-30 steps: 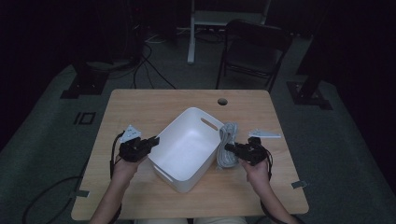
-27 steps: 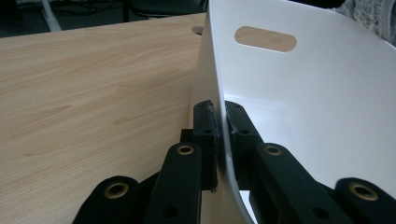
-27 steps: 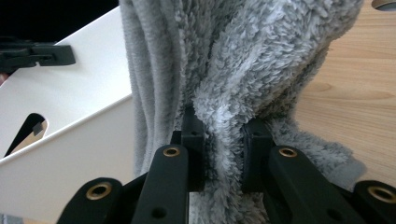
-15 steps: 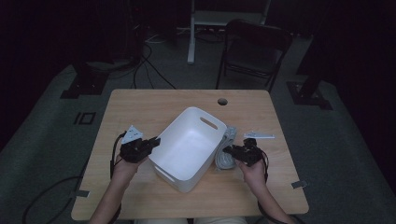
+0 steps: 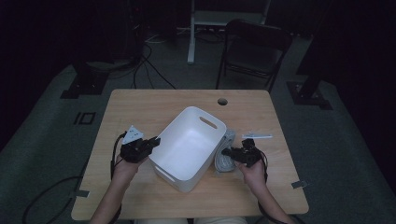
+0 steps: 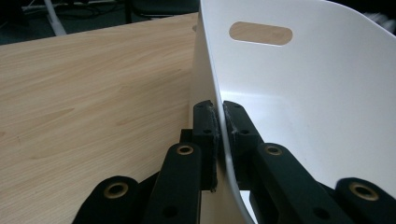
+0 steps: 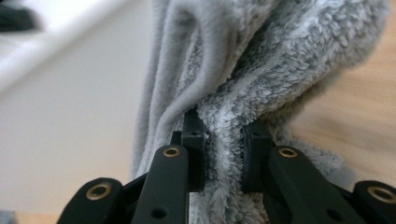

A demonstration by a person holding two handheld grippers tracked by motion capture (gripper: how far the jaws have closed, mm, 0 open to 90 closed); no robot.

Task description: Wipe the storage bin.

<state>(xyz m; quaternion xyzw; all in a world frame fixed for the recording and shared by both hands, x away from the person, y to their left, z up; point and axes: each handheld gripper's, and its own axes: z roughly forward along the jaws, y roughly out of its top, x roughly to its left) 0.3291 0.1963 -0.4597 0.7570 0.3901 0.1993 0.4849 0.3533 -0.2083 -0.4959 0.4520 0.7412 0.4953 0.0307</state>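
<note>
A white plastic bin [image 5: 173, 174] with handle slots stands mid-table, turned at an angle. My left gripper [image 5: 154, 141] is at its left rim, and in the left gripper view the gripper [image 6: 219, 116] is shut on the thin bin wall [image 6: 303, 93], one pad on each side. A grey fluffy towel [image 5: 223, 158] lies bunched against the bin's right side. My right gripper [image 5: 227, 151] reaches it from the right. In the right gripper view the gripper [image 7: 223, 133] is shut on a fold of the towel [image 7: 261, 70].
A small flat white piece [image 5: 256, 136] lies on the wooden table [image 5: 140, 107] just right of the towel. The table has a round cable hole [image 5: 222, 101] near its far edge. A dark chair [image 5: 254, 51] and stand bases are on the floor beyond.
My right gripper has shifted slightly toward the near edge, with the towel still in it. The left gripper and the bin have stayed where they were.
</note>
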